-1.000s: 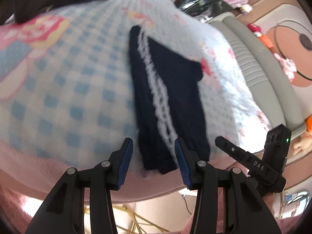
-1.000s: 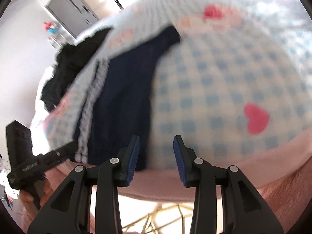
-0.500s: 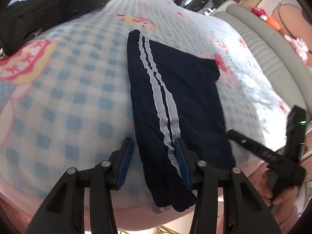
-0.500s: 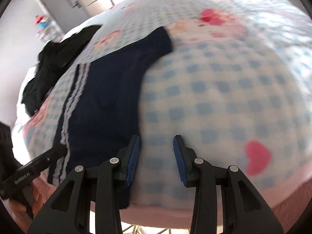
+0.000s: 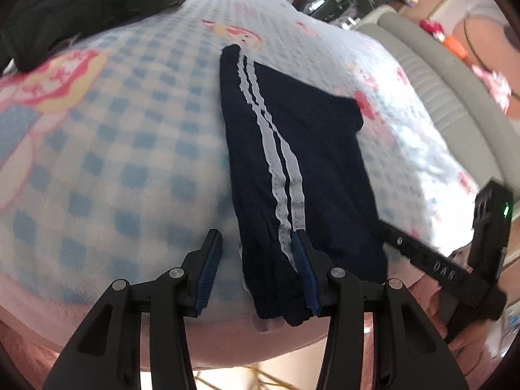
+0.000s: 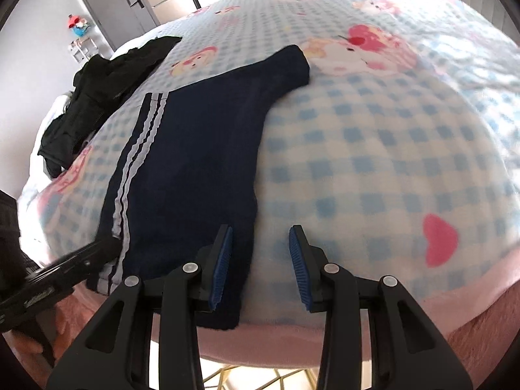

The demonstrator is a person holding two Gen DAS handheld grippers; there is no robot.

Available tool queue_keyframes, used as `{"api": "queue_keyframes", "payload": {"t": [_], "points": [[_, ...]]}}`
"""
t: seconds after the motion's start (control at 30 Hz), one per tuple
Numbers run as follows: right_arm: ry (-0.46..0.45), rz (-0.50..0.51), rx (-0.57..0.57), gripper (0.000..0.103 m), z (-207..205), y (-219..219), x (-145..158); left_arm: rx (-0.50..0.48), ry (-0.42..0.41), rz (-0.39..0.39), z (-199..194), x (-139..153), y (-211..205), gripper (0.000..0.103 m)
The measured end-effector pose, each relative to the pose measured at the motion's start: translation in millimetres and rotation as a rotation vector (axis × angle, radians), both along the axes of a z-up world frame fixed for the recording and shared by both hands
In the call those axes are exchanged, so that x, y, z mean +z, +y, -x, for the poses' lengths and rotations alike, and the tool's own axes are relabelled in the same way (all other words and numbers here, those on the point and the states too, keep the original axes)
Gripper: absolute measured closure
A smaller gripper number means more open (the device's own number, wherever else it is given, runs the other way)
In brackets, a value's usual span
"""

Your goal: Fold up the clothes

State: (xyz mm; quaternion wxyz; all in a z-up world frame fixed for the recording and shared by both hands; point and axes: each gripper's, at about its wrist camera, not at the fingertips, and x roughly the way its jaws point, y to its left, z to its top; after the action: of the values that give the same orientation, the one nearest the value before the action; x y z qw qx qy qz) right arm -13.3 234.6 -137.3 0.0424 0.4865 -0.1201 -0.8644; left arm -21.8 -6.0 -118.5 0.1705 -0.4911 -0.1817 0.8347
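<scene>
Navy shorts [image 5: 308, 169] with two white side stripes lie flat on the blue-checked blanket [image 5: 113, 162], one end at the near edge. They also show in the right wrist view [image 6: 195, 162]. My left gripper [image 5: 256, 273] is open over the shorts' near left corner, by the stripes. My right gripper [image 6: 260, 266] is open over the near right corner, its left finger above the cloth. Each gripper shows at the edge of the other's view.
A black garment [image 5: 81, 6] is heaped at the blanket's far left, also in the right wrist view [image 6: 107, 87]. A grey padded headboard [image 5: 455, 97] runs along the right. A grey door [image 6: 113, 9] and shelves stand beyond the bed.
Both grippers have moved forward over the bed's near edge, onto the near corners of the shorts. Both stay open. The shorts have not moved.
</scene>
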Motion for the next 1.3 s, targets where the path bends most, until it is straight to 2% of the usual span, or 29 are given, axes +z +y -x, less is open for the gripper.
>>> {"api": "queue_keyframes", "payload": {"t": [0.17, 0.23, 0.37, 0.53, 0.6, 0.67, 0.73, 1.0, 1.3], "points": [[-0.001, 0.065, 0.049, 0.066, -17, -1, 9, -0.04, -0.038, -0.153, 4, 3, -2, 0.056], [-0.025, 0.106, 0.093, 0.066, -22, -7, 5, -0.057, -0.052, -0.182, 0, 2, 4, 0.056], [-0.078, 0.134, 0.134, 0.066, -25, -16, -10, -0.063, -0.111, -0.137, -2, -14, 6, 0.056], [-0.086, 0.153, 0.127, 0.066, -23, -15, -15, -0.043, -0.16, -0.188, -2, -29, 0, 0.056], [-0.087, 0.161, 0.124, 0.066, -23, -15, -16, -0.044, -0.154, -0.201, -2, -30, 0, 0.06], [-0.088, 0.169, 0.125, 0.072, -22, -14, -17, -0.052, -0.133, -0.191, -5, -26, 2, 0.07], [-0.088, 0.174, 0.154, 0.076, -24, -16, -14, -0.061, -0.112, -0.184, -7, -21, 4, 0.071], [-0.123, 0.207, 0.15, 0.076, -18, -14, -27, -0.041, -0.132, -0.209, -1, -28, 4, 0.072], [-0.061, 0.224, 0.164, 0.082, -33, -12, 3, -0.071, -0.06, -0.19, -17, 2, 7, 0.079]]}}
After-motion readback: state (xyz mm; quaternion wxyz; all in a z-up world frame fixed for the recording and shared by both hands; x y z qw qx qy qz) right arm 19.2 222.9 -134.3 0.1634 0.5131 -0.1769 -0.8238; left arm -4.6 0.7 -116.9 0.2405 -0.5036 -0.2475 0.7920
